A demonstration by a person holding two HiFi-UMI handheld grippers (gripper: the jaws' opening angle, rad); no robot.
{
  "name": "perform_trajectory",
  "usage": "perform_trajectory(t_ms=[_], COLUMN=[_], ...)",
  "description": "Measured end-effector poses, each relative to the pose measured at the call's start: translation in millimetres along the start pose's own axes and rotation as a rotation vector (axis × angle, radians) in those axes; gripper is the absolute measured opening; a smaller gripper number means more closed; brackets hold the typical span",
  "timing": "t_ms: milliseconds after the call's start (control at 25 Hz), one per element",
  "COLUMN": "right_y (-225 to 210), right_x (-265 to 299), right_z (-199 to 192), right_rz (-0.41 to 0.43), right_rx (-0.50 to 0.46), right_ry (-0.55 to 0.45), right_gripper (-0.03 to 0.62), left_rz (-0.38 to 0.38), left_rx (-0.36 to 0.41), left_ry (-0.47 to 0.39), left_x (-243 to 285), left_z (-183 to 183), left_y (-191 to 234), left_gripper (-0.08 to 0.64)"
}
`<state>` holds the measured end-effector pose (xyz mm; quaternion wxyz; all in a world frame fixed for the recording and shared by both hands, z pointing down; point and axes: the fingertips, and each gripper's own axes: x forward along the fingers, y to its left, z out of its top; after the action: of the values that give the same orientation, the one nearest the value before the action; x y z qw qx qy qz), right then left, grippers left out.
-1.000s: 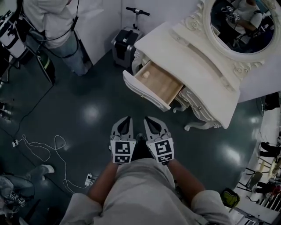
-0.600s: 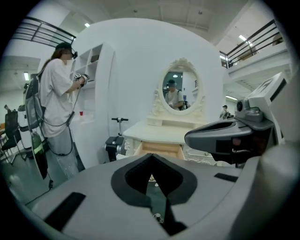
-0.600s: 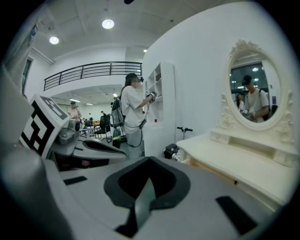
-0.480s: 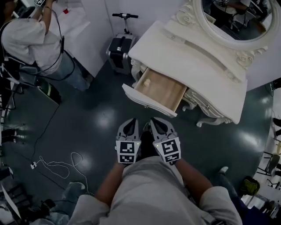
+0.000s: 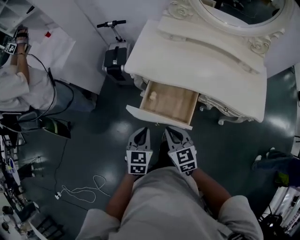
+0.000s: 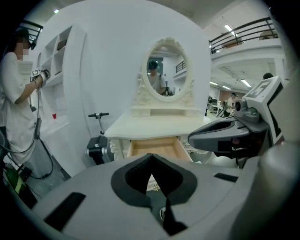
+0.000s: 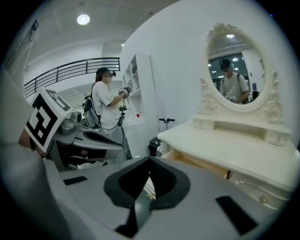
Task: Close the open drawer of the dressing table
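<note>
A cream dressing table (image 5: 206, 70) with an oval mirror (image 5: 243, 11) stands ahead of me. Its wooden drawer (image 5: 169, 103) is pulled out, with its white front panel (image 5: 157, 118) facing me. My left gripper (image 5: 139, 136) and right gripper (image 5: 176, 136) are side by side just short of that panel, both shut with nothing between the jaws, neither touching it. In the left gripper view the drawer (image 6: 157, 146) lies straight beyond the shut jaws (image 6: 151, 176). In the right gripper view the drawer (image 7: 199, 161) sits to the right of the jaws (image 7: 149, 180).
A folded scooter (image 5: 115, 56) leans beside the table's left end. A person (image 5: 23, 89) stands at a white shelf unit (image 5: 56, 51) on the left. A white cable (image 5: 82, 190) lies on the dark floor. Another person's legs (image 5: 276, 164) are at the right.
Both grippers, still shut, have moved forward together towards the drawer front, which now lies squarely ahead and much closer.
</note>
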<state>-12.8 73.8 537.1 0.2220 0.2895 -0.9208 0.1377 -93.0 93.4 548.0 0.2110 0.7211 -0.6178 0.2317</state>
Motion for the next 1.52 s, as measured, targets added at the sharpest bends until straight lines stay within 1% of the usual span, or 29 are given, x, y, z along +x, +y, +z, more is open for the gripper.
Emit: perform_trajectory(t_ms=[120,200,280,360,440,520,600,720,760,840,920,960,1000,1120,1200,1240,1280,1320,1360,1440,1520], right_y=[-13,-23,-34,-45,-58,-69,-75,-78,-78,-78,-79,-80,-81,-86,-93,-96,-98,-100,-100,-101,-106], right_x=[13,20,23,20,17,15,12,7,4,-2,-2,-2,-2,-12,-15,-13,-10,-9,-9,-9,-6], right_z=[-9,-21,-34,-47,-62,-77,-87,-99,-105,-114,-121,-125,-129,-146,-155,-158,-162,-165,-168,-174,-175], right_rz=[-0.006,-0.014,-0.034,-0.065,-0.109,-0.158,-0.201,-0.26,-0.284,-0.322,-0.334,-0.34,-0.348,-0.377,-0.368,-0.35,-0.332,-0.317,-0.309,-0.297,-0.276], right_rx=[0.006,0.012,0.051,0.111,0.146,0.16,0.178,0.209,0.227,0.293,0.359,0.371,0.365,0.29,0.277,0.292,0.31,0.32,0.314,0.251,0.129], right_ry=[0.035,0.075,0.117,0.151,0.184,0.221,0.254,0.292,0.308,0.335,0.353,0.363,0.378,0.447,0.487,0.5,0.511,0.526,0.546,0.6,0.667], right_gripper=[0.015,0.015,0.015,0.015,0.015,0.015,0.015,0.015,0.015,0.015,0.015,0.015,0.016,0.017,0.022,0.064,0.135,0.173,0.174,0.176,0.181], left_rz=[-0.025,-0.031,-0.044,-0.074,-0.107,-0.136,-0.171,-0.243,-0.271,-0.314,-0.327,-0.331,-0.34,-0.393,-0.417,-0.417,-0.411,-0.403,-0.398,-0.399,-0.41], left_rx=[0.019,0.046,0.067,0.083,0.112,0.161,0.235,0.325,0.349,0.397,0.436,0.457,0.483,0.594,0.65,0.673,0.699,0.73,0.768,0.861,0.966], left_ry=[0.026,0.06,0.1,0.127,0.149,0.17,0.187,0.221,0.231,0.244,0.262,0.274,0.287,0.324,0.339,0.343,0.347,0.354,0.364,0.375,0.372], left_x=[18,29,36,41,51,63,74,84,87,95,103,105,107,107,111,115,118,120,121,120,124], left_z=[-1,-7,-11,-14,-16,-18,-20,-29,-32,-36,-41,-44,-48,-62,-68,-69,-69,-70,-72,-73,-70], left_y=[5,11,18,22,27,34,42,49,50,55,66,73,78,87,92,96,100,105,109,115,119], left_gripper=[0.006,0.006,0.006,0.006,0.006,0.008,0.006,0.008,0.006,0.008,0.008,0.008,0.006,0.008,0.008,0.008,0.008,0.008,0.008,0.009,0.009])
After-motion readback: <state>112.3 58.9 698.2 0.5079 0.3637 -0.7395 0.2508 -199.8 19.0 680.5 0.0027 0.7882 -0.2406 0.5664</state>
